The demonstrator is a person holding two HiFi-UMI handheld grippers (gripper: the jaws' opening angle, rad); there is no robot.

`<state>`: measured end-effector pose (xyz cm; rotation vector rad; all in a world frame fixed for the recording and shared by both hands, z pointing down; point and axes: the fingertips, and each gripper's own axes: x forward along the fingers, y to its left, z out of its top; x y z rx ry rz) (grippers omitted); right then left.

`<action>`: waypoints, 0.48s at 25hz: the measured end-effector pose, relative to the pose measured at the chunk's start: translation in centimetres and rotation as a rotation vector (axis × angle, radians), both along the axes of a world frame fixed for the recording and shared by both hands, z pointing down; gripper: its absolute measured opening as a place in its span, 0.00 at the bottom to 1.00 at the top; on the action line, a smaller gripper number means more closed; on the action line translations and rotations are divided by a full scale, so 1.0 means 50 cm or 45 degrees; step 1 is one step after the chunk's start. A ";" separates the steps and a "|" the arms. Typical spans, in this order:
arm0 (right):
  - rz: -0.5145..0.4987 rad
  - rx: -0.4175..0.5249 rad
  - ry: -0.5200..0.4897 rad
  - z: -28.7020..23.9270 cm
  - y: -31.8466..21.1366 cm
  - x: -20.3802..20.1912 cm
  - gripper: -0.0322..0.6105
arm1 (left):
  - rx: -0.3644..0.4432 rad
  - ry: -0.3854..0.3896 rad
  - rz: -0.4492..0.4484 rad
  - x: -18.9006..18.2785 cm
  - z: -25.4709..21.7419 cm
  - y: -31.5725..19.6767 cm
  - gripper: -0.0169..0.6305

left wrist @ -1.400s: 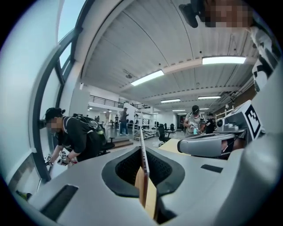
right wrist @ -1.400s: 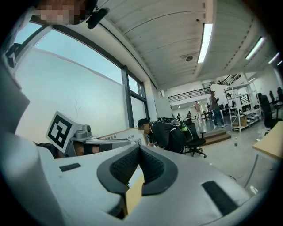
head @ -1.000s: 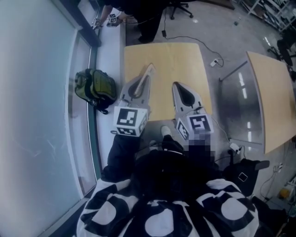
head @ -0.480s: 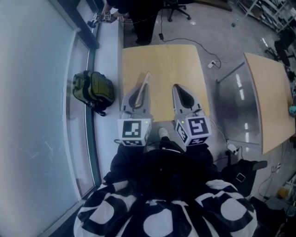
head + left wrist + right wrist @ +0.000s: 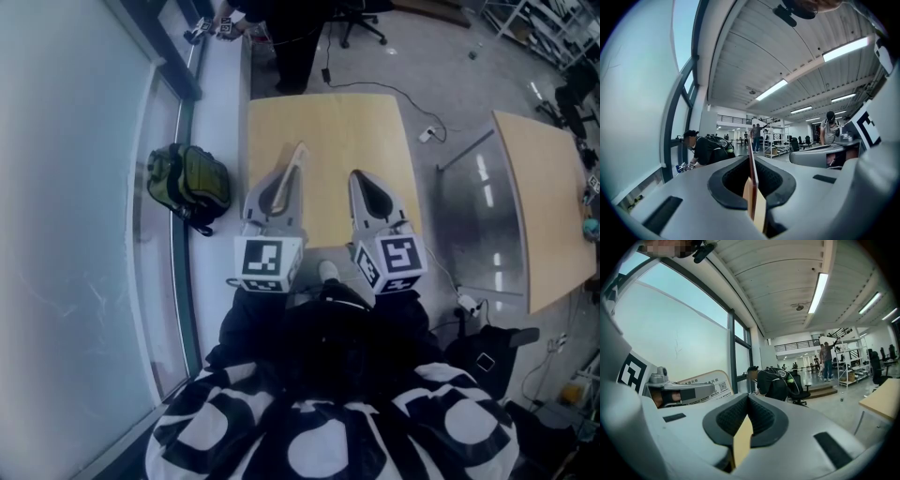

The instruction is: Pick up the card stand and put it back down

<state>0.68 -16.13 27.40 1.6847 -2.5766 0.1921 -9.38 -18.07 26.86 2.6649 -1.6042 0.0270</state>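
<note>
Little is changing while the card stand is hanging in the air

Barely anything is shifting against a second ago. Left of centre in the head view, the left gripper (image 5: pixel 751 159) is still pinching the flat, pale, tan-rimmed card stand printed with text and a QR code (image 5: pixel 705 382) edge-on, its jaws pressed onto it, above the pale wooden rectangular table (image 5: pixel 328 117). Right of it, the right gripper (image 5: pixel 747 398) is idling, jaws pressed together on nothing. The lifting is looking done, and the setting down is still waiting. The only container, an olive-green fabric backpack (image 5: pixel 192 178) at mid-left, is lying with its contents hidden from above.
</note>
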 end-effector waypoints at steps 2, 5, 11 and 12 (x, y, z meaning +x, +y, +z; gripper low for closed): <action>0.006 0.000 -0.007 0.000 0.003 0.005 0.06 | -0.001 -0.003 0.020 0.006 0.000 0.000 0.05; 0.016 -0.004 -0.021 0.005 0.007 0.012 0.06 | 0.012 0.005 0.066 0.016 0.001 0.000 0.05; 0.027 -0.017 -0.050 0.019 0.016 0.042 0.06 | -0.022 0.002 0.219 0.061 0.021 -0.006 0.05; 0.031 -0.020 -0.052 0.022 0.015 0.048 0.06 | -0.024 -0.004 0.251 0.069 0.026 -0.010 0.05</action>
